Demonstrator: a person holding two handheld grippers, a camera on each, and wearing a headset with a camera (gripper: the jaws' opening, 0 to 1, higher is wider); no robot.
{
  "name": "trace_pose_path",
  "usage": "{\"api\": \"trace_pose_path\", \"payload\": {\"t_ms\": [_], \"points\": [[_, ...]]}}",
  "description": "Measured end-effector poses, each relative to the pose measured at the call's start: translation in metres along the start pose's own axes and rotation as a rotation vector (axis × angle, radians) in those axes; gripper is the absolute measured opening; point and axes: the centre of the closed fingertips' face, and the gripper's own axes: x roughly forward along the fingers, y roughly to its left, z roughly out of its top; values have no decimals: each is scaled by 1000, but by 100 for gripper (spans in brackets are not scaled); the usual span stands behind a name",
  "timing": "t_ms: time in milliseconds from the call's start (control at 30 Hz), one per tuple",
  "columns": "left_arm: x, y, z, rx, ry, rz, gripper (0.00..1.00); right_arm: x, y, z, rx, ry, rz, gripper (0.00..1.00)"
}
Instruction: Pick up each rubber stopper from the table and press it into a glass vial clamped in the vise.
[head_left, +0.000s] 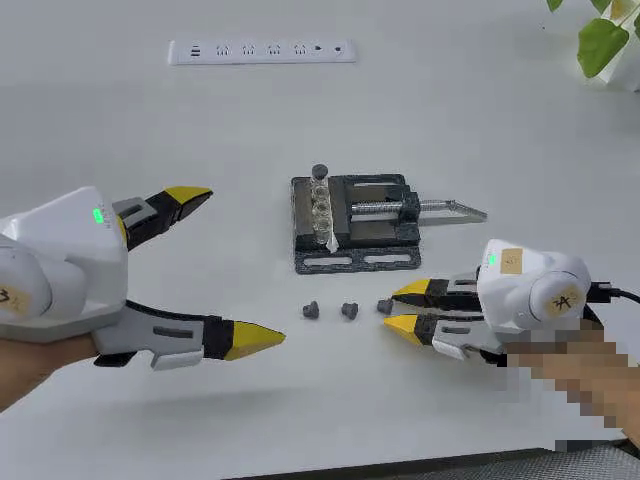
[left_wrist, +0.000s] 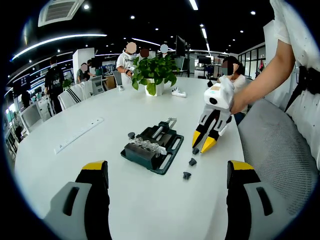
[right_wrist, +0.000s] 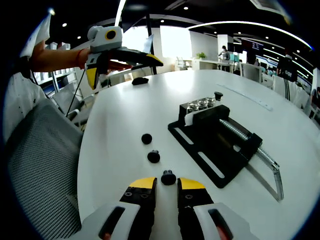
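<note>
Head view: one stopper (head_left: 320, 172) sat in vial (head_left: 320, 197) in vise (head_left: 375, 228); three stoppers (head_left: 349, 310) lay on worktop (head_left: 450, 120). Right gripper (head_left: 392, 308) slightly open at nearest stopper (head_left: 385, 306); left gripper (head_left: 246, 264) wide open.

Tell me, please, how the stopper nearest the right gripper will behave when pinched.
Probably very light: the stopper is tiny beside the right gripper. Being round, it may roll away if a jaw nudges it off-centre. Matte rubber should grip well, not slip.

Support: white table (head_left: 120, 130) bearing all items | Centre: black vise (head_left: 372, 222) standing on it, screw handle pointing right | Near side of vise: three dark rubber stoppers (head_left: 349, 310) lying in a row | Far side: white power strip (head_left: 262, 50) lying flat | Far corner: potted plant (left_wrist: 153, 88) standing
</note>
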Motion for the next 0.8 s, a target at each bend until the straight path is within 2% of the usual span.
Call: {"api": "trace_pose_path", "payload": {"t_ms": [800], "points": [[1,0,1,-4,-4,-2,98,1,2,3,-2,4,3,8]]}}
